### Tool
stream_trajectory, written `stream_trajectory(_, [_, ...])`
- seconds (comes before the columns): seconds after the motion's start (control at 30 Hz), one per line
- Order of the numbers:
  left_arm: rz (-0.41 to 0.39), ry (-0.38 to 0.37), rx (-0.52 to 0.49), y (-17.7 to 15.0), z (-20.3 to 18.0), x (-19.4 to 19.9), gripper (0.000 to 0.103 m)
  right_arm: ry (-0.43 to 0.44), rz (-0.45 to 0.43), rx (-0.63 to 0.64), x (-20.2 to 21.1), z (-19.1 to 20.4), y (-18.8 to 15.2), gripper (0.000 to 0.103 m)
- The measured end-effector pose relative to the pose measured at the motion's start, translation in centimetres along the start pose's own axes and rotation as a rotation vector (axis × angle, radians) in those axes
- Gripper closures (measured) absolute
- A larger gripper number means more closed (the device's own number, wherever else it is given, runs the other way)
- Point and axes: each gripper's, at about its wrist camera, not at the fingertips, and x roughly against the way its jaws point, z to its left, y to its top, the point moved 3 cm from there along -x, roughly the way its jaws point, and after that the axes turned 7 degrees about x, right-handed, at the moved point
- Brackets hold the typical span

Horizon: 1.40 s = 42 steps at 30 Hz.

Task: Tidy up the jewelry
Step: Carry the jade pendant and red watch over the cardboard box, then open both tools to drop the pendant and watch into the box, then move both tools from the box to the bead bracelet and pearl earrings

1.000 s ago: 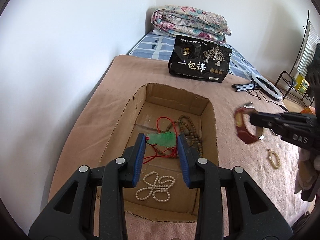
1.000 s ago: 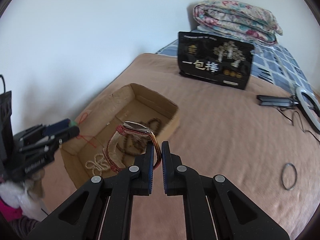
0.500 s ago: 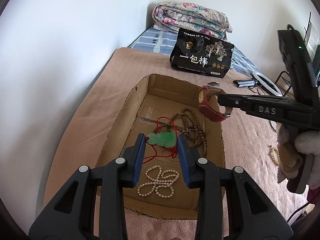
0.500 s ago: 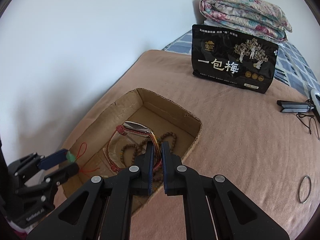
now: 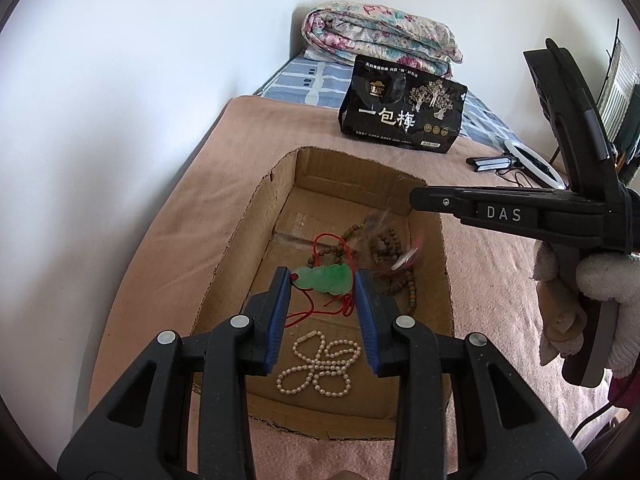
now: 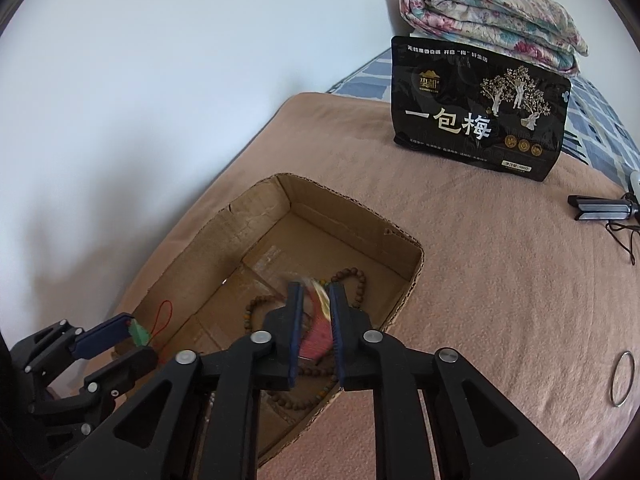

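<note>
An open cardboard box (image 5: 256,200) (image 6: 408,264) lies on the tan blanket. My left gripper (image 5: 323,280) is shut on a green jade pendant (image 5: 326,278) with a red cord and holds it above the box. My right gripper (image 6: 313,296) is open over the box; it also shows in the left wrist view (image 5: 416,200). The red watch (image 6: 316,332) is a blur falling between and below its fingers, seen blurred in the left wrist view (image 5: 404,258). A brown bead necklace (image 5: 394,280) and a pearl necklace (image 5: 320,364) lie in the box.
A black snack bag (image 5: 402,108) stands behind the box, with a folded floral quilt (image 5: 380,36) behind it. A metal ring (image 6: 623,378) lies on the blanket at the right. A ring light and its stand (image 5: 520,160) lie far right. A white wall runs along the left.
My right gripper has moved further over the box and opened, and the red watch has dropped out of it. My left gripper still holds the jade pendant.
</note>
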Motion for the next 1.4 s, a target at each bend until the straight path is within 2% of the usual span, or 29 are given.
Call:
stream_trajectory(0.07, [0.001, 0.004, -0.002, 0.0, 0.0, -0.2, 0.070, -0.004, -0.003, 0.011, 0.2, 0.2, 0.0, 0.086])
stream_trajectory(0.13, [0.000, 0.012, -0.004, 0.0, 0.0, -0.2, 0.061, -0.020, -0.005, 0.023, 0.4, 0.2, 0.1, 0.071])
stream_trajectory(0.17, [-0.002, 0.012, -0.003, 0.0, 0.1, -0.2, 0.059, -0.026, -0.012, 0.026, 0.6, 0.2, 0.1, 0.060])
stream_trajectory(0.2, [-0.004, 0.014, -0.003, 0.0, 0.0, -0.2, 0.057, -0.032, -0.020, 0.026, 0.8, 0.2, 0.1, 0.053])
stream_trajectory(0.43, [-0.008, 0.019, -0.012, 0.1, -0.2, 0.0, 0.057, -0.054, -0.026, 0.026, 1.6, -0.2, 0.0, 0.051])
stream_trajectory(0.57, [-0.014, 0.020, -0.029, 0.1, -0.7, 0.5, 0.057, -0.066, -0.041, 0.025, 2.5, -0.4, -0.2, 0.042])
stream_trajectory(0.83, [-0.030, 0.016, -0.065, 0.3, -2.3, 1.5, 0.057, -0.100, -0.053, 0.021, 4.7, -1.9, -1.1, 0.040])
stream_trajectory(0.93, [-0.031, 0.007, -0.076, 0.4, -3.1, 1.7, 0.057, -0.127, -0.060, 0.010, 5.6, -3.2, -1.6, 0.032])
stream_trajectory(1.4, [0.006, -0.101, -0.172, -0.2, -9.4, 2.8, 0.057, -0.234, -0.090, -0.062, 11.4, -10.4, -4.1, 0.029])
